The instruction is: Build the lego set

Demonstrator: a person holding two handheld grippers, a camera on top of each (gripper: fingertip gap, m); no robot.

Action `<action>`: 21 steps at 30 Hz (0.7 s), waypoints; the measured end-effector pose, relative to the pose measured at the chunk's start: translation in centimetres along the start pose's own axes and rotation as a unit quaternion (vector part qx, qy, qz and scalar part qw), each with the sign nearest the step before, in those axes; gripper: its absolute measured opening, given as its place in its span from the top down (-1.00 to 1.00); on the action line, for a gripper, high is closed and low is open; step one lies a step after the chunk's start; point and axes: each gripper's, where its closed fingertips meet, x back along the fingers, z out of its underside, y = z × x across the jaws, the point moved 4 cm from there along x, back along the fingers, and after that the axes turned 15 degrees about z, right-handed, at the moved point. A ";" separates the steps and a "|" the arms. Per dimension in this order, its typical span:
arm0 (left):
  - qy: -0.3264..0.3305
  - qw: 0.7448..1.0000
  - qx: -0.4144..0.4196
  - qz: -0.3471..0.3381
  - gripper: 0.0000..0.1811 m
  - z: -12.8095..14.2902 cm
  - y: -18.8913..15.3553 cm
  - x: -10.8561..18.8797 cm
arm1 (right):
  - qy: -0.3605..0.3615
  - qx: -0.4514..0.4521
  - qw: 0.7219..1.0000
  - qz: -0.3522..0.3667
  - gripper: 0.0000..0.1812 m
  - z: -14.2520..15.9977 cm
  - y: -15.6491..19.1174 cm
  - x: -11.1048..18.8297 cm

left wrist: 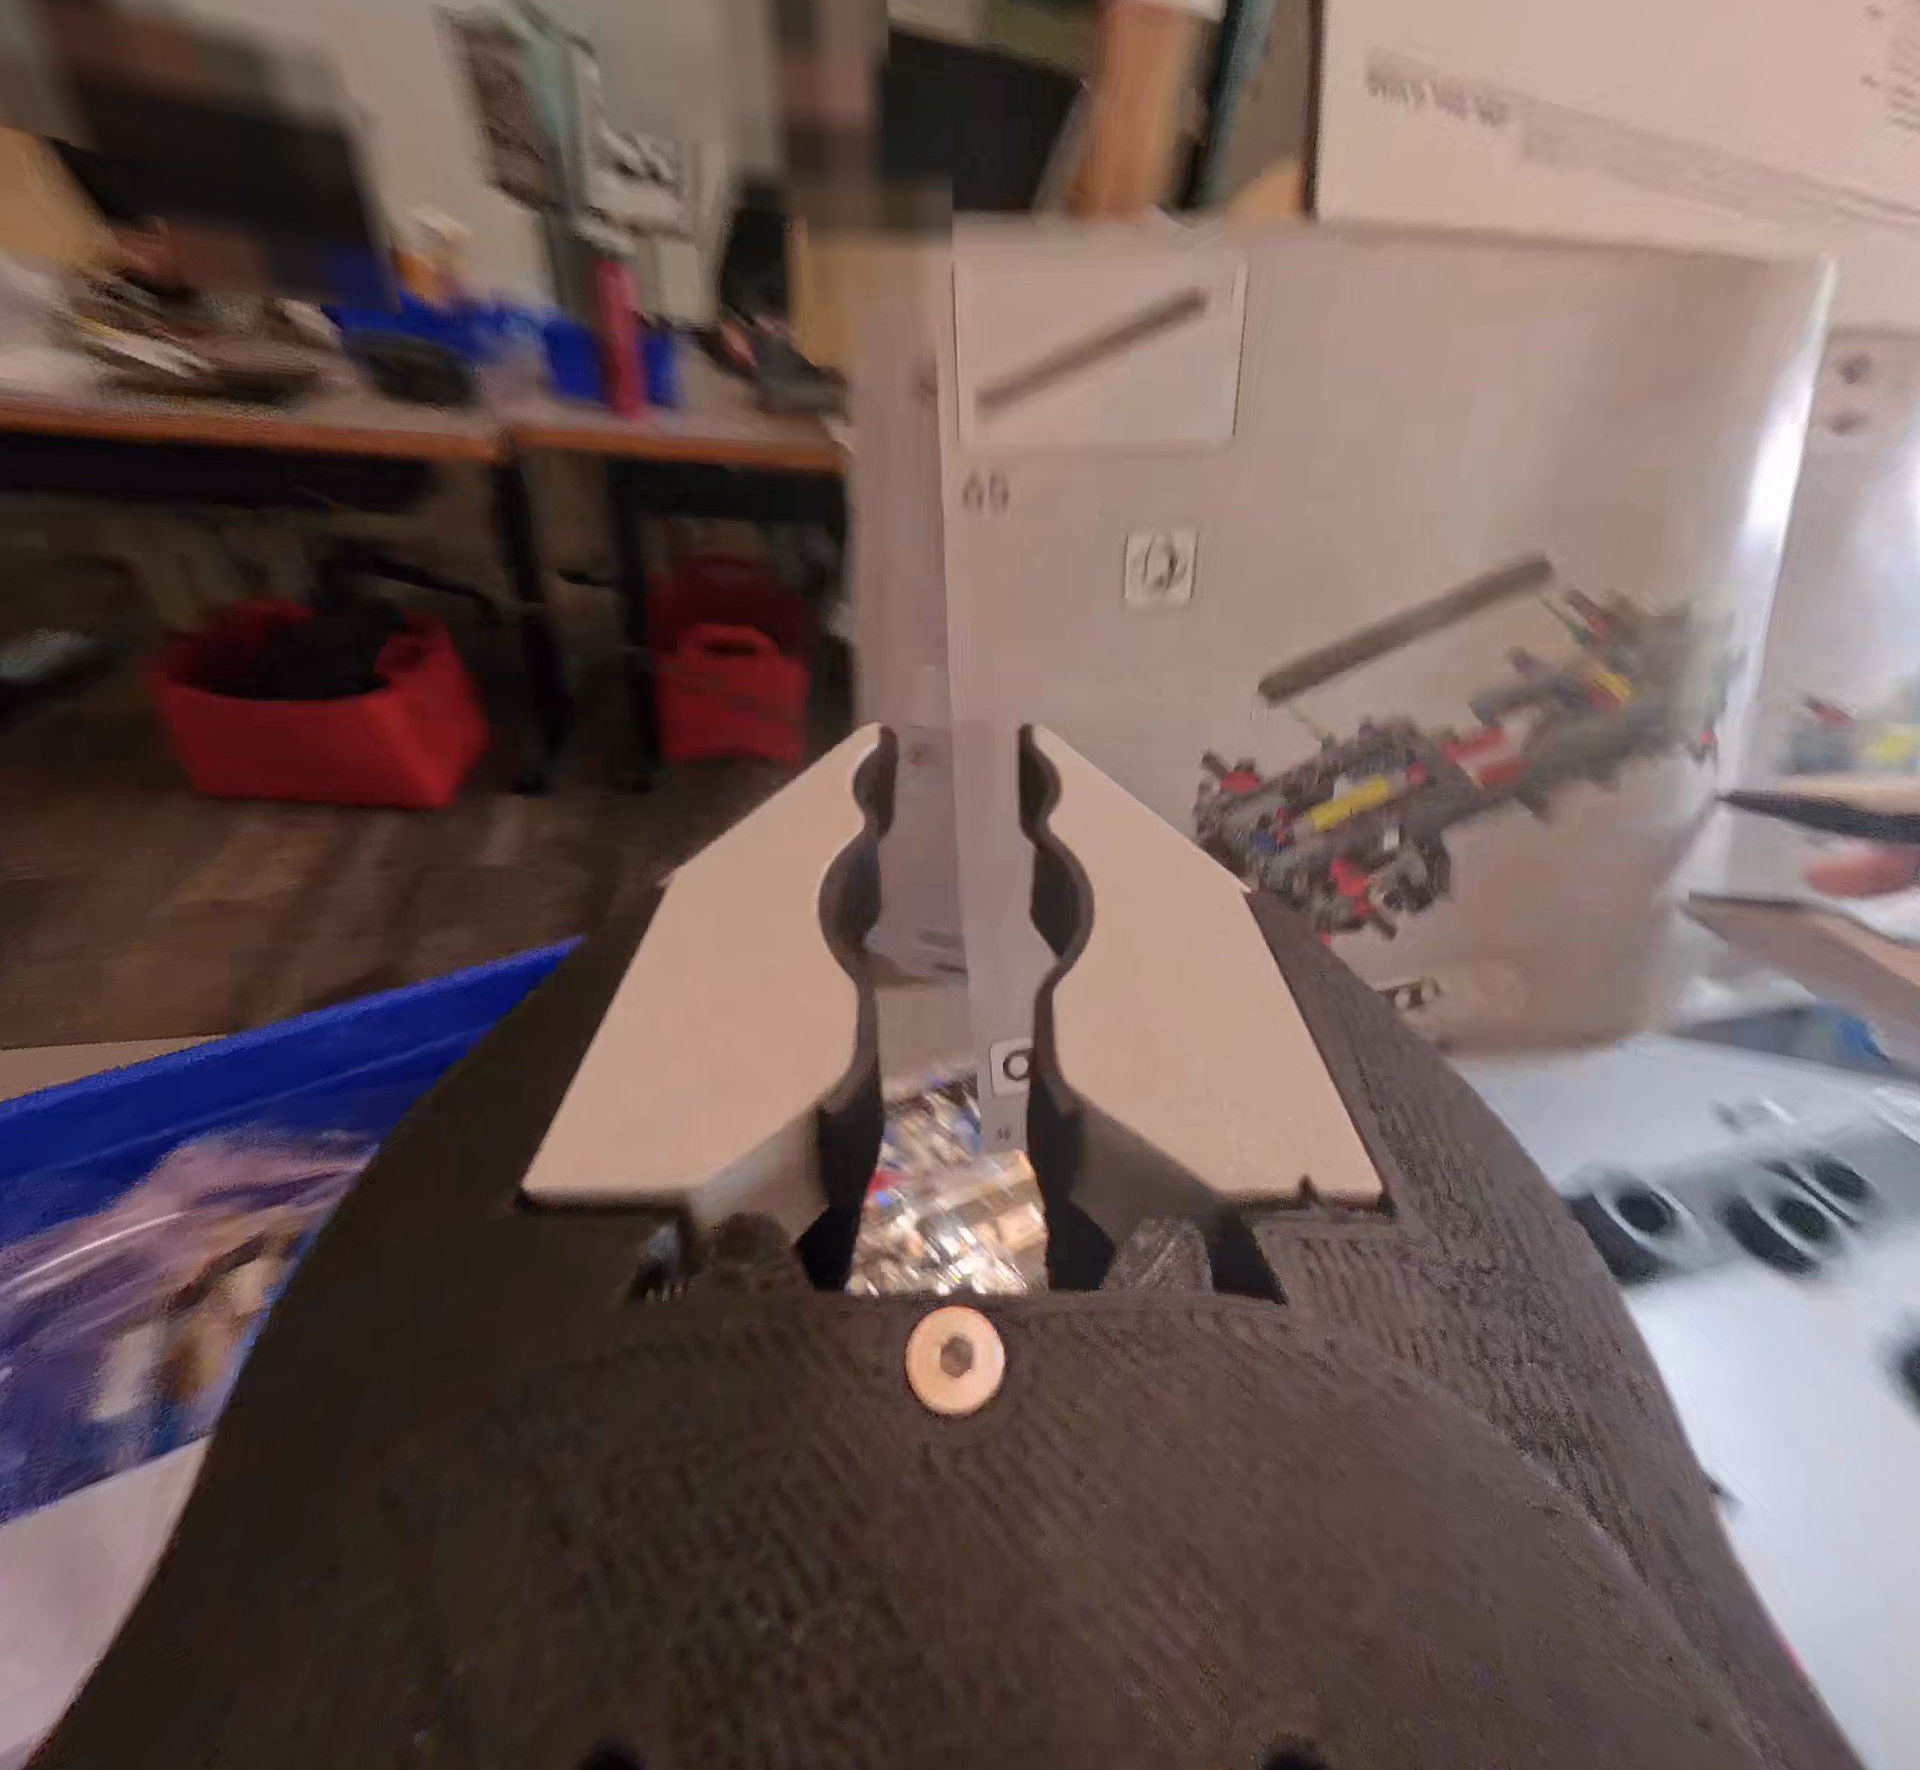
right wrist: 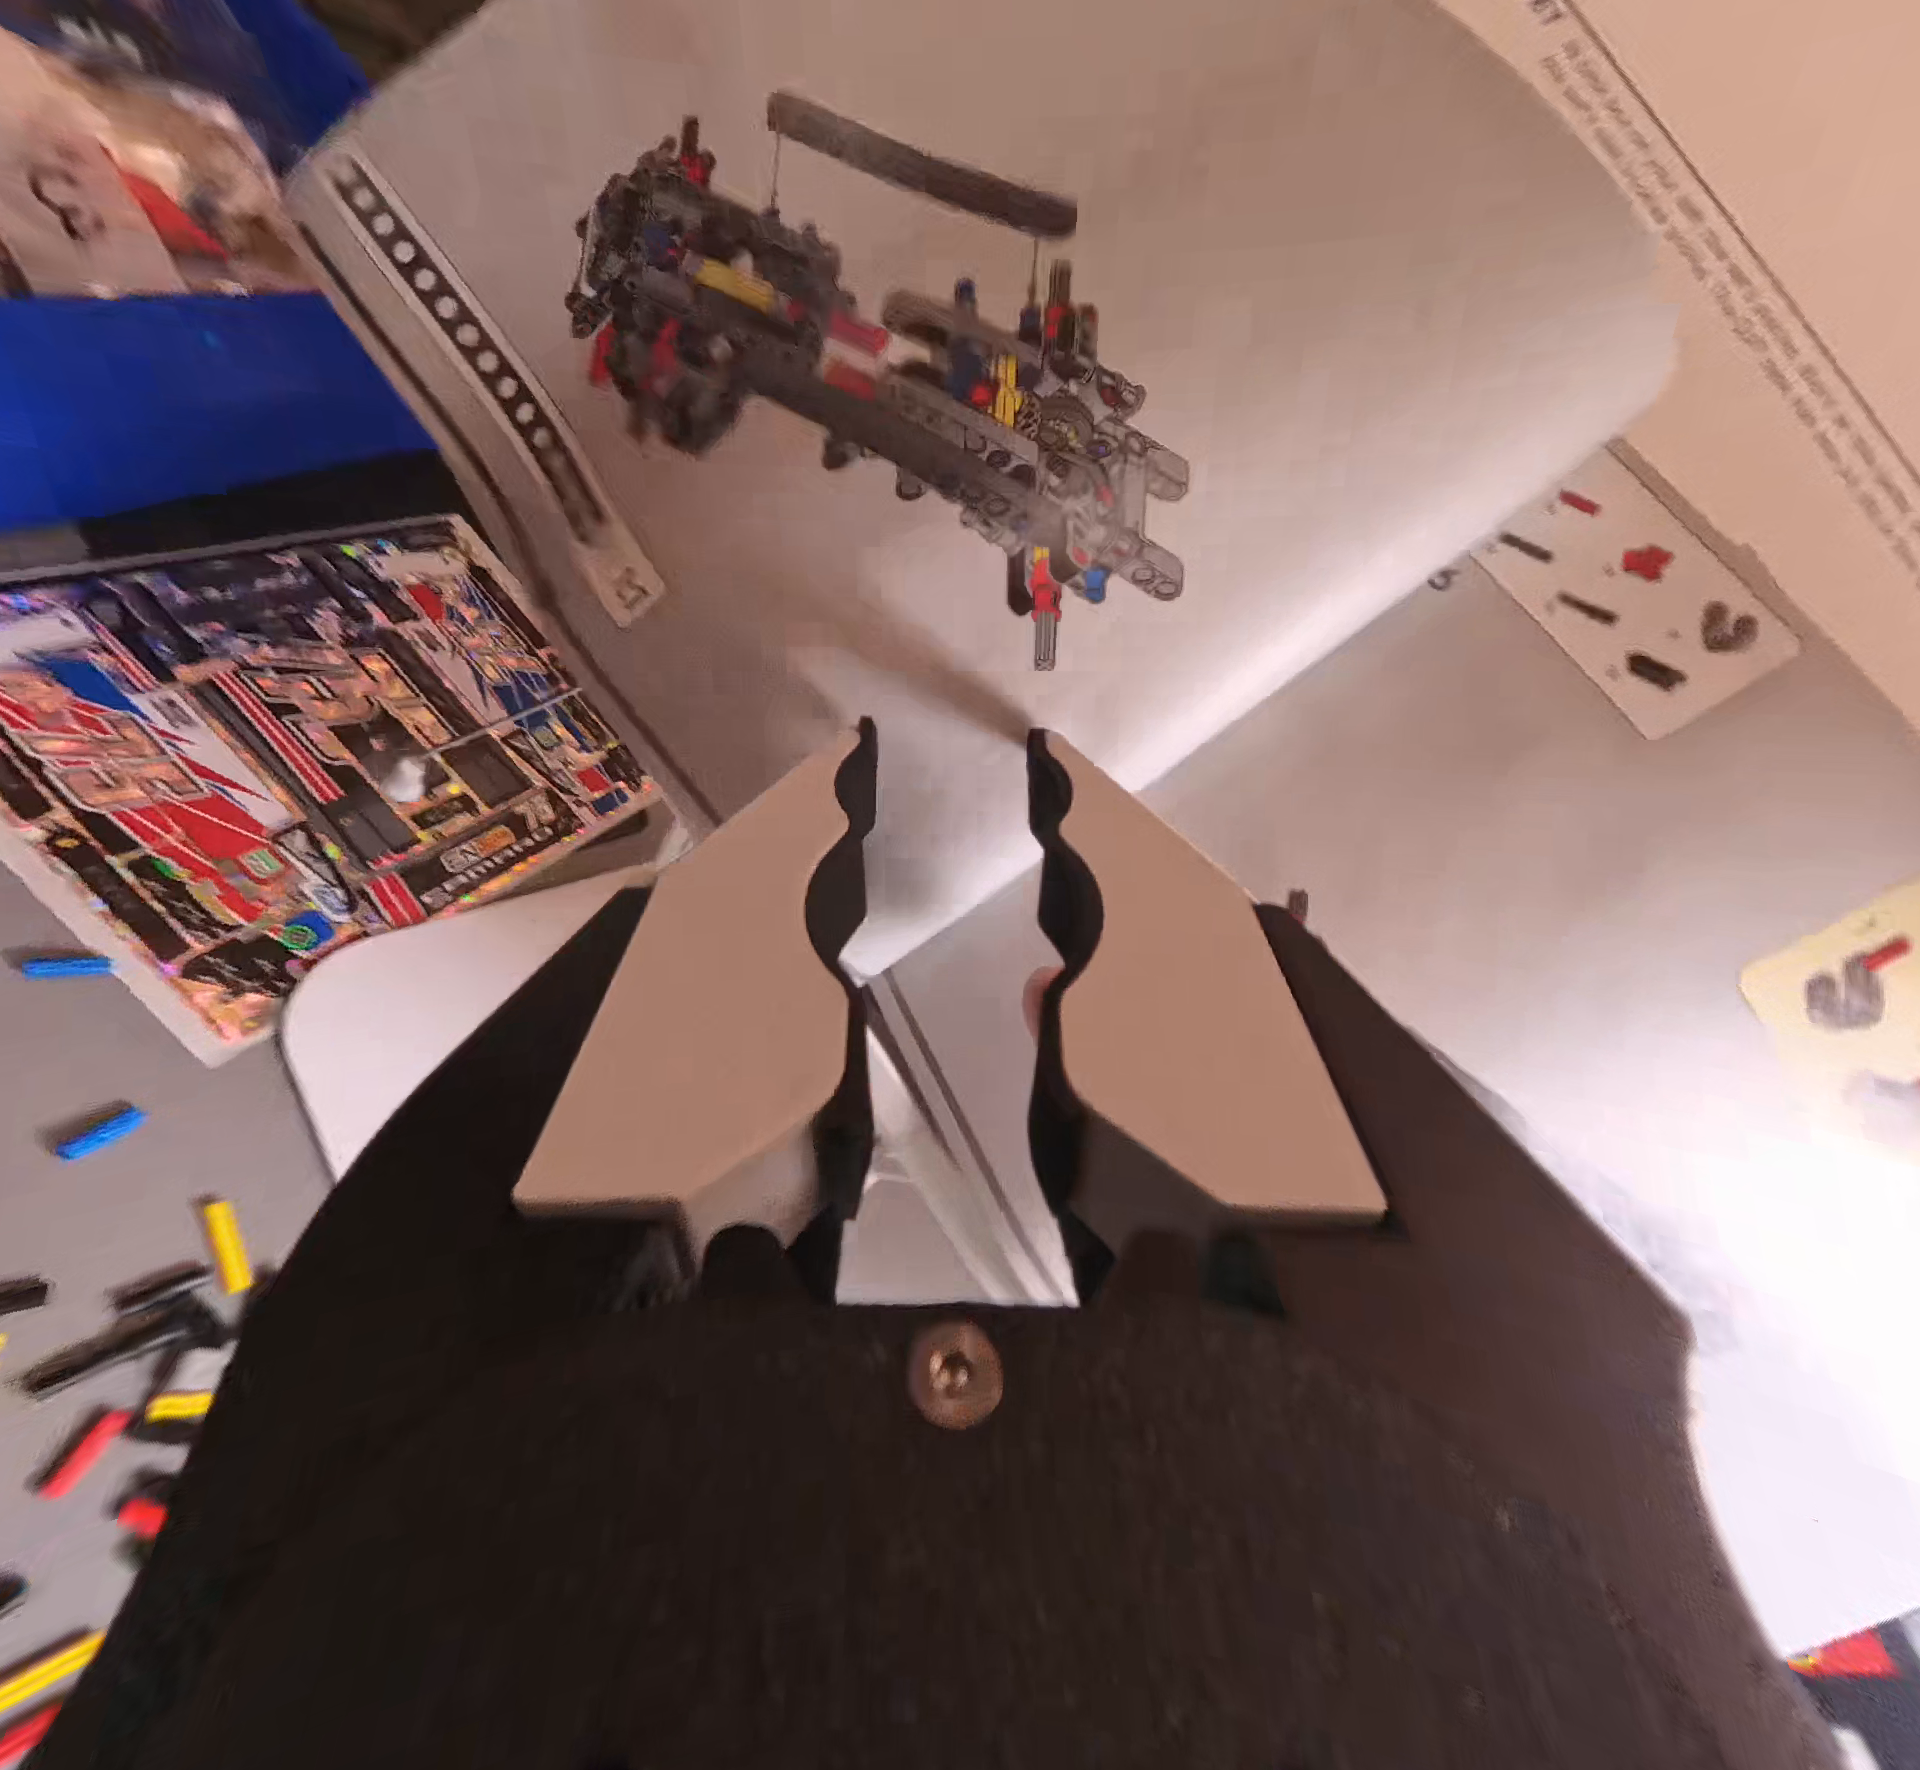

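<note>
The open instruction booklet has one page (left wrist: 1455, 494) lifted and curling upright; it pictures a grey, red and yellow chassis. My left gripper (left wrist: 956, 733) is open, held above the table and facing the page's left edge, with a clear bag of parts (left wrist: 935, 1190) below its gap. My right gripper (right wrist: 948, 733) is open; the lifted page (right wrist: 1195, 162) rises just ahead of it and the page's lower curl (right wrist: 935, 847) lies in the gap between its fingers. Whether they touch it I cannot tell. Loose Lego pieces (right wrist: 114, 1346) lie at the left.
A glossy sticker sheet (right wrist: 291, 764) and a blue box (right wrist: 156, 390) lie left of the booklet; the box also shows in the left wrist view (left wrist: 187, 1201). Black tyres (left wrist: 1766, 1211) sit at the right. Behind are tables (left wrist: 416, 432), red bins (left wrist: 312, 712) and a standing person (left wrist: 1153, 6). My right fingertips sit around 20 cm from my left ones.
</note>
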 end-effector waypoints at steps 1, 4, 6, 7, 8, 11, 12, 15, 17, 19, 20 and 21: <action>-0.029 0.999 -0.026 -0.013 0.70 -0.7 -1.1 1.1 | 0.004 0.022 1.000 0.007 0.72 -0.1 0.4 -0.6; 0.008 0.997 -0.026 0.074 0.70 1.8 -7.4 2.0 | 0.017 0.050 0.998 0.020 0.79 -0.3 1.0 -1.8; 0.094 0.985 0.018 0.146 0.64 6.4 -11.0 1.6 | 0.021 0.050 0.998 0.021 0.81 -0.4 1.0 -2.0; 0.129 0.976 0.041 0.168 0.62 8.8 -12.3 1.3 | 0.024 0.046 0.999 0.017 0.81 -0.5 1.0 -1.9; 0.158 0.967 0.076 0.187 0.61 11.1 -13.2 0.9 | 0.026 0.042 0.999 0.012 0.80 -0.5 1.0 -1.9; 0.147 0.902 0.316 0.255 0.50 15.7 -15.2 -1.0 | 0.030 0.018 0.999 -0.007 0.81 -0.5 0.8 -1.9; 0.108 0.866 0.410 0.266 0.46 16.3 -15.2 -1.7 | 0.032 0.011 0.999 -0.012 0.81 -0.5 0.7 -1.9; -0.003 0.842 0.479 0.250 0.34 16.4 -14.7 -3.3 | 0.035 -0.002 0.999 -0.021 0.84 -0.5 0.5 -1.9; -0.083 0.792 0.541 0.270 0.27 14.9 -14.8 -3.7 | 0.034 -0.009 0.999 -0.024 0.84 -0.5 0.4 -2.0; -0.117 0.764 0.574 0.271 0.17 14.6 -14.7 -4.2 | 0.031 -0.016 0.999 -0.027 0.85 -0.5 0.3 -2.0; -0.124 0.770 0.569 0.259 0.18 14.8 -14.5 -4.3 | 0.031 -0.019 0.999 -0.029 0.86 -0.5 0.3 -2.0; -0.130 0.771 0.569 0.255 0.18 14.9 -14.6 -4.3 | 0.032 -0.021 0.999 -0.031 0.86 -0.5 0.3 -2.0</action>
